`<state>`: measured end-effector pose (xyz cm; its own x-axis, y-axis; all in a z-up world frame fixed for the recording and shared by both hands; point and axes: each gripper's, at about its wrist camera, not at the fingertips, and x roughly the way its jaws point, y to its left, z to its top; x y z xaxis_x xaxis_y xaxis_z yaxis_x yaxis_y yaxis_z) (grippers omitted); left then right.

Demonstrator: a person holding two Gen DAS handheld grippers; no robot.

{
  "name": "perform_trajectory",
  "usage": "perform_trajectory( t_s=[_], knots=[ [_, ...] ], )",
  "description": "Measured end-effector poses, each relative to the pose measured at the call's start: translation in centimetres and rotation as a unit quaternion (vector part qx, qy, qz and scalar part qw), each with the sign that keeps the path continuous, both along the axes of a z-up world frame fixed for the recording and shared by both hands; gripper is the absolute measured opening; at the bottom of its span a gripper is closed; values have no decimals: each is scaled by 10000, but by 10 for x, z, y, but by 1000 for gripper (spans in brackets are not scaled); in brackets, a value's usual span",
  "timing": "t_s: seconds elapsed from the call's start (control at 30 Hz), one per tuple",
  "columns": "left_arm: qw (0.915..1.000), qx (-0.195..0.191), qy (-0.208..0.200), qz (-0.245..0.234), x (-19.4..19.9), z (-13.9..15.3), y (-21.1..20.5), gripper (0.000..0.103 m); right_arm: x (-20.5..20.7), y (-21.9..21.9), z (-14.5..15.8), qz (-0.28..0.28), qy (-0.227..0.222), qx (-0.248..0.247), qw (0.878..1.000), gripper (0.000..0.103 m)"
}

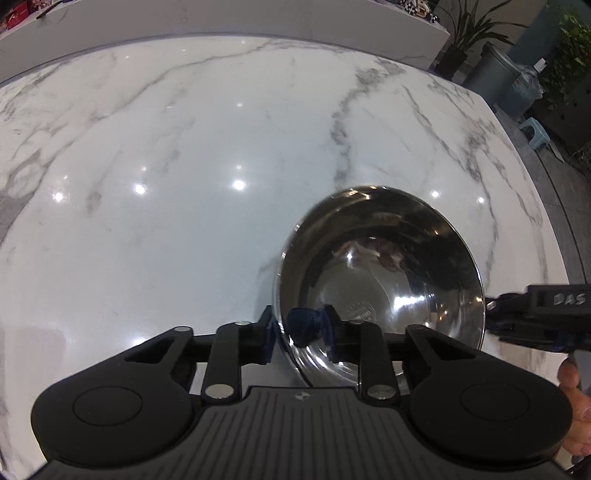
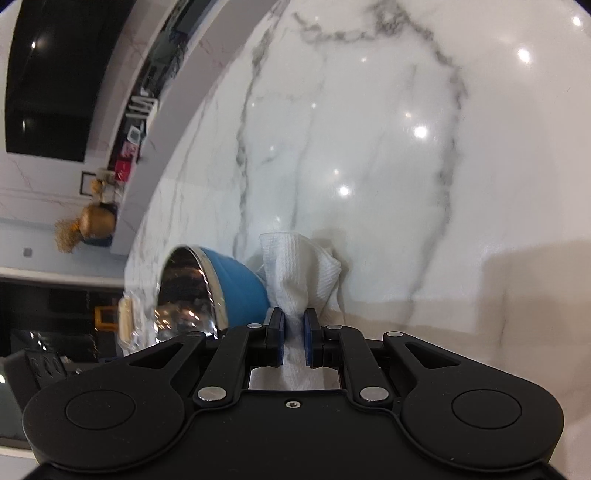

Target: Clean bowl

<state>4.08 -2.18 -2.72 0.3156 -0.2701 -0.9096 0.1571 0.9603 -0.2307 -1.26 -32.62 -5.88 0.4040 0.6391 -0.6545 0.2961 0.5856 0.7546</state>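
A steel bowl with a blue outside is on the white marble counter. My left gripper is shut on the bowl's near rim, one finger outside, one inside. In the right wrist view the bowl is at the left and appears tipped on its side. My right gripper is shut on a white paper towel, whose bunched end sticks out just right of the bowl. The right gripper's body shows at the right edge of the left wrist view.
The counter's raised back ledge runs behind. Potted plants, a grey bin and a small stool stand beyond the counter's right edge. A gold vase and small items are on a far shelf.
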Motion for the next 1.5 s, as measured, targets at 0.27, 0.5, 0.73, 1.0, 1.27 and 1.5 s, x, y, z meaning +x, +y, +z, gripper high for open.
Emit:
perform_trajectory(
  t_s=[0.27, 0.5, 0.73, 1.0, 1.27, 1.5],
  knots=[
    [10000, 43, -67, -13, 1, 1, -1, 20, -3, -19, 15, -283, -543, 549, 9966, 10],
    [9998, 97, -158, 18, 2, 1, -3, 21, -1, -16, 7, -228, -314, 380, 9985, 10],
    [9998, 77, -164, 83, 1, 0, -4, 22, 0, -1, -7, -77, 19, 38, 10000, 10],
    [9999, -77, 108, 79, 1, -5, -6, 33, 2, 6, -8, -16, 72, -96, 9999, 10],
    [10000, -37, 82, 10, 0, -4, -4, 31, 2, 4, -7, -4, 76, -124, 9999, 10],
    [9999, -66, -5, 129, 3, -1, 2, 20, 0, -6, 10, -134, -266, -49, 9995, 10]
  ],
)
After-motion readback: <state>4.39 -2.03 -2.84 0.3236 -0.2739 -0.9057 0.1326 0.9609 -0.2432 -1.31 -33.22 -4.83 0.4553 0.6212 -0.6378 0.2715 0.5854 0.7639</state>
